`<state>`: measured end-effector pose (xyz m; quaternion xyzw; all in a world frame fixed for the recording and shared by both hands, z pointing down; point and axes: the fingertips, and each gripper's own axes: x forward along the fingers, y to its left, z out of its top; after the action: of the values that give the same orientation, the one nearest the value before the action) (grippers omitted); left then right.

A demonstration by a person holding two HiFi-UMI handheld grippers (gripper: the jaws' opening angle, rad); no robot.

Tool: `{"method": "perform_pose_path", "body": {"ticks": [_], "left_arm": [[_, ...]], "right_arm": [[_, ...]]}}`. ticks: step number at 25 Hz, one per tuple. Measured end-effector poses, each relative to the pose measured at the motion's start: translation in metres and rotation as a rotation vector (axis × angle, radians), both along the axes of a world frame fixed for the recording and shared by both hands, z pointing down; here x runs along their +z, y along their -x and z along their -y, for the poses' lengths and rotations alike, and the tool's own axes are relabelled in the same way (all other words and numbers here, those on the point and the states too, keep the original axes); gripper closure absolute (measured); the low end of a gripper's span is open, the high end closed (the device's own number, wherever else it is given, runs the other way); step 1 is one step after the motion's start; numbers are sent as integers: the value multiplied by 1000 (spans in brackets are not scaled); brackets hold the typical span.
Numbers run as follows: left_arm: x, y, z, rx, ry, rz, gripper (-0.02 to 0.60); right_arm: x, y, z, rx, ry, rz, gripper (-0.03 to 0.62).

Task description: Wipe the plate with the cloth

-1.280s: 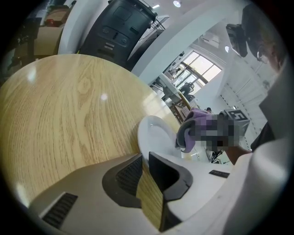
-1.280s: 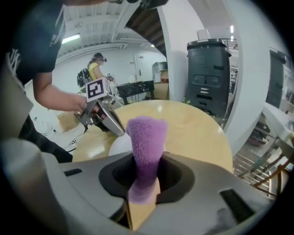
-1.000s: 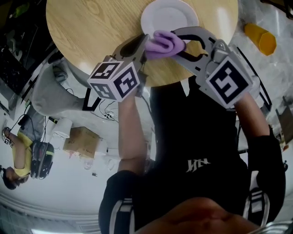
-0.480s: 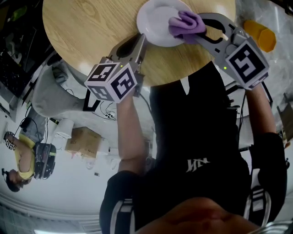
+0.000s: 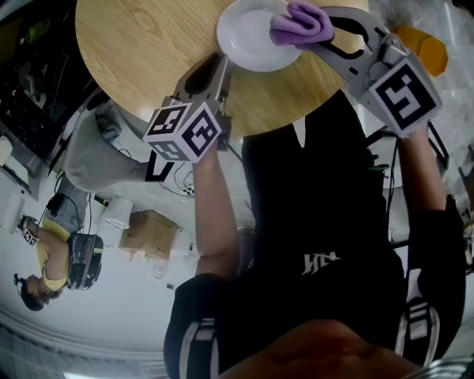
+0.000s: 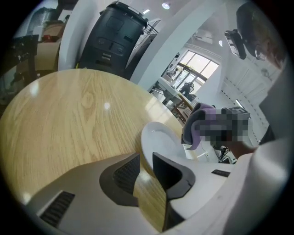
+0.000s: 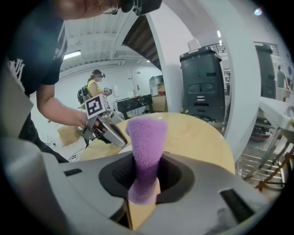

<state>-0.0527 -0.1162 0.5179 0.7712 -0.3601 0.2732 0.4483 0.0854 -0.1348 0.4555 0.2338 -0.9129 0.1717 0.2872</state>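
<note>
A white plate (image 5: 252, 37) lies near the front edge of the round wooden table (image 5: 148, 52). A purple cloth (image 5: 300, 22) rests on the plate's right part, and my right gripper (image 5: 318, 28) is shut on it. In the right gripper view the cloth (image 7: 146, 147) stands up between that gripper's (image 7: 144, 181) pads. My left gripper (image 5: 222, 63) reaches the plate's near rim. Its jaws have just been opening. In the left gripper view the plate (image 6: 158, 140) has its rim in the gap of the left gripper (image 6: 146, 163), with the pads apart from it.
An orange object (image 5: 422, 48) sits off the table to the right. A black bin (image 6: 112, 39) stands beyond the table. A cardboard box (image 5: 148, 233) and a person in yellow (image 5: 48, 259) are on the floor side at the left.
The right gripper has carried the cloth from the plate's near rim across to its right side. The left gripper has stayed at the plate's near rim.
</note>
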Motion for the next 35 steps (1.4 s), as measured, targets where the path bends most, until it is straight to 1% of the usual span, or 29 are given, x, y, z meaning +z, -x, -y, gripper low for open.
{"method": "perform_pose_path", "body": {"ticks": [1,2,3,5,6,9,11,12,14,16,18,19,21,24,28,30,33,35], "left_arm": [[-4,6,3,-19,-24,10,472],[-9,13,7,-39,-54,17,471],[-17,21,13,-57,-90,17,483],[-41,33,32,-73,-179,-5,548],[-57,36,44,-68,-231,-22,571],[-113,41,69,-27,-377,-73,572],[-152,49,71,-6,-439,-111,571],[-174,54,70,-2,-474,-141,571],[-222,61,70,12,-570,-219,572],[-264,64,70,52,-677,-279,572],[-286,67,66,103,-749,-315,572],[-288,69,62,127,-762,-328,572],[-289,71,55,160,-760,-345,572],[-304,66,41,179,-773,-363,572],[-329,57,-7,170,-823,-381,572],[-337,54,-34,166,-827,-375,572],[-346,50,-77,149,-818,-340,572],[-347,50,-109,111,-817,-320,572]], "right_arm": [[-6,4,3,13,-9,18,497],[-13,9,6,22,-23,35,497],[-21,15,11,26,-46,52,497],[-48,28,24,18,-121,92,497],[-66,33,32,11,-172,114,497],[-131,39,49,21,-319,188,497],[-175,34,49,73,-371,243,497],[-197,30,47,107,-389,265,497],[-239,16,42,178,-445,289,497],[-277,-4,34,258,-523,303,497],[-300,-26,17,343,-567,308,498],[-303,-36,5,384,-562,299,498],[-301,-49,-18,439,-534,277,498],[-303,-46,-44,430,-490,301,499],[-309,-27,-85,344,-441,397,499],[-308,-27,-105,307,-420,425,499],[-312,-29,-147,203,-395,437,499],[-309,-38,-178,169,-389,422,499]]}}
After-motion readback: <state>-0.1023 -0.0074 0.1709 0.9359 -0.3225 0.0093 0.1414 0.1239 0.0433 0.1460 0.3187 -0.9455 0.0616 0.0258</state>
